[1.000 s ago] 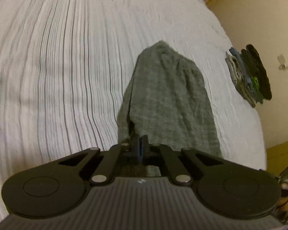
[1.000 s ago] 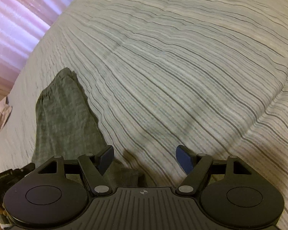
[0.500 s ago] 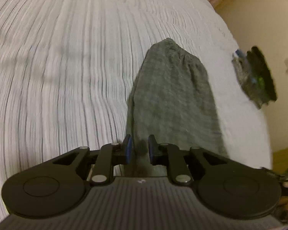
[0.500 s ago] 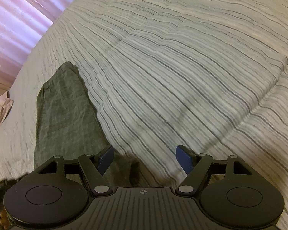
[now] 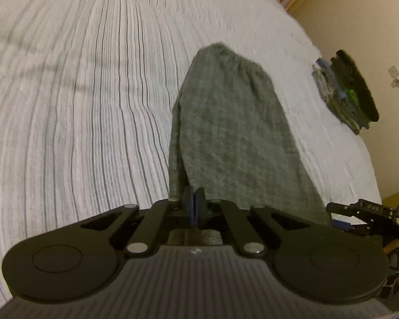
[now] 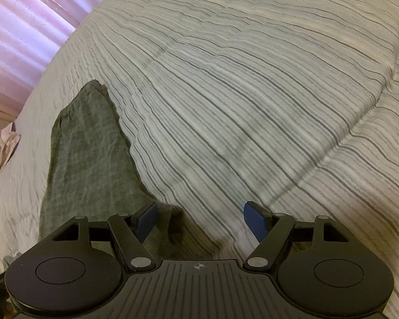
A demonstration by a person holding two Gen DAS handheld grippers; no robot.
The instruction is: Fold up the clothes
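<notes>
Since half second back: left claw [image 5: 194,203], then parted over cloth edge, now clenched again; view slid across bed.

Left wrist view: left claw blue pads pressed together at near left edge of grey garment [image 5: 234,133]; cloth between pads not discernible. Grey garment lies lengthwise on striped bedspread [image 5: 79,106], narrow end far. Stack of folded clothes [image 5: 345,93] at bed's right edge, well apart.

Right wrist view: right claw [image 6: 200,222] released, pads wide, nothing between. Grey garment [image 6: 90,154] at left, near corner under left pad. Striped bedspread [image 6: 252,93] fills rest. Pink curtain [image 6: 26,26] beyond.
</notes>
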